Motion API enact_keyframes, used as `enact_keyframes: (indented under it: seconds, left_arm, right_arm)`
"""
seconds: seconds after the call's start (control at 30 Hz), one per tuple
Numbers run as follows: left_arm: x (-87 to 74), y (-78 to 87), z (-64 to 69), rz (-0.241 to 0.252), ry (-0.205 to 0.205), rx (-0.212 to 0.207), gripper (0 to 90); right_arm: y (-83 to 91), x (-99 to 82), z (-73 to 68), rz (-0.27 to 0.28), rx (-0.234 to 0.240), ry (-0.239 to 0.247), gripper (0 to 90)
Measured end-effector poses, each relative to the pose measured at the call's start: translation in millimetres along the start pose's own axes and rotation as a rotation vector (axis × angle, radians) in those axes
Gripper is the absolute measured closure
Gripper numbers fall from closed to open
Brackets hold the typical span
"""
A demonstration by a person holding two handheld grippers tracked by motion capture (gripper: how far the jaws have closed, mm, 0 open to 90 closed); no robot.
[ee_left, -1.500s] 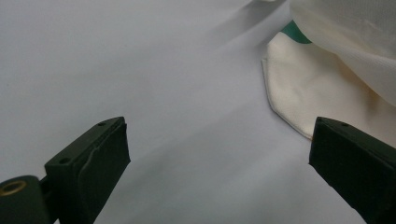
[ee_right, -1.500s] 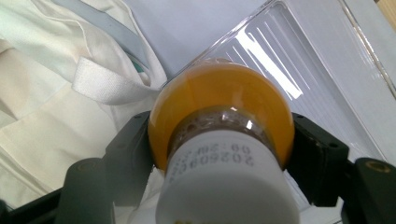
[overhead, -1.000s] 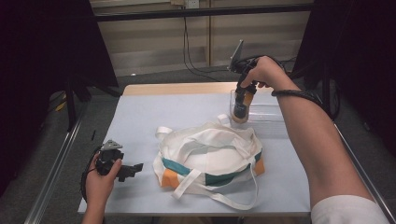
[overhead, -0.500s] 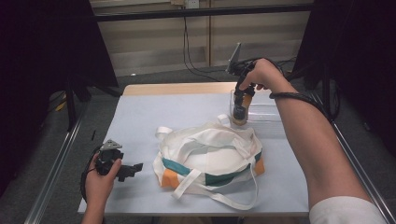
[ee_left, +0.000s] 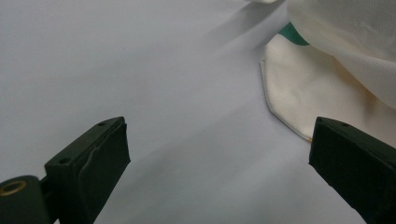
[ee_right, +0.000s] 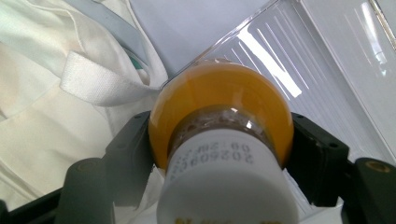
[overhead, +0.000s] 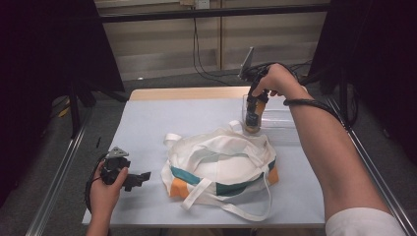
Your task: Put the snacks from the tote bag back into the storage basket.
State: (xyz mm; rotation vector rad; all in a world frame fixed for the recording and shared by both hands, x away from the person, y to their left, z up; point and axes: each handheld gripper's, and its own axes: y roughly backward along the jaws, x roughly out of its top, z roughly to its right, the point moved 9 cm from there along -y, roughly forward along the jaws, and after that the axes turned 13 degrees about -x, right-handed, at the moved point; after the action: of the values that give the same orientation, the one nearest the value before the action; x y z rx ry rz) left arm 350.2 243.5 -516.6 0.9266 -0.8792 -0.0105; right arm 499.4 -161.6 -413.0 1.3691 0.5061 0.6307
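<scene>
Right gripper: jaws clamped on an orange bottle with a white cap, one black jaw pressed to each side of the bottle's shoulder, cap end toward the camera in the right gripper view. Held upright, bottom end down, above the near-left corner of a clear plastic container. Just below and to the left of those jaws, in the right gripper view: the white cloth bag, folded straps lying across it. In the high view, bottle just past the far edge of the bag, container right beside the gripper, on its far side from the bag.

Left gripper: jaws wide apart, nothing between them, low over the grey table cover. Ahead and to the right of its jaws in the left gripper view: a corner of the bag, white with a teal strip, near but not touching. In the high view, gripped in the left hand near the table's front left, pointing toward the bag, well apart from the right gripper.
</scene>
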Motion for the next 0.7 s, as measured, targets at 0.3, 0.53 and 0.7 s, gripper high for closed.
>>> enact_keyframes:
  seconds: [0.3,0.53,0.7]
  left_arm:
    - [0.5,-1.0,1.0,0.003,0.001,-0.001,4.8]
    - [0.6,-1.7,1.4,-0.003,0.001,-0.002,4.8]
    - [0.7,-1.6,1.2,-0.004,-0.002,-0.001,4.8]
  right_arm:
    - [-3.9,-3.0,-0.4,-0.004,0.005,-0.003,30.3]
    - [-4.7,-3.7,-1.2,-0.005,0.003,-0.002,30.3]
    - [-5.2,-3.6,-1.5,-0.001,-0.001,-0.003,30.2]
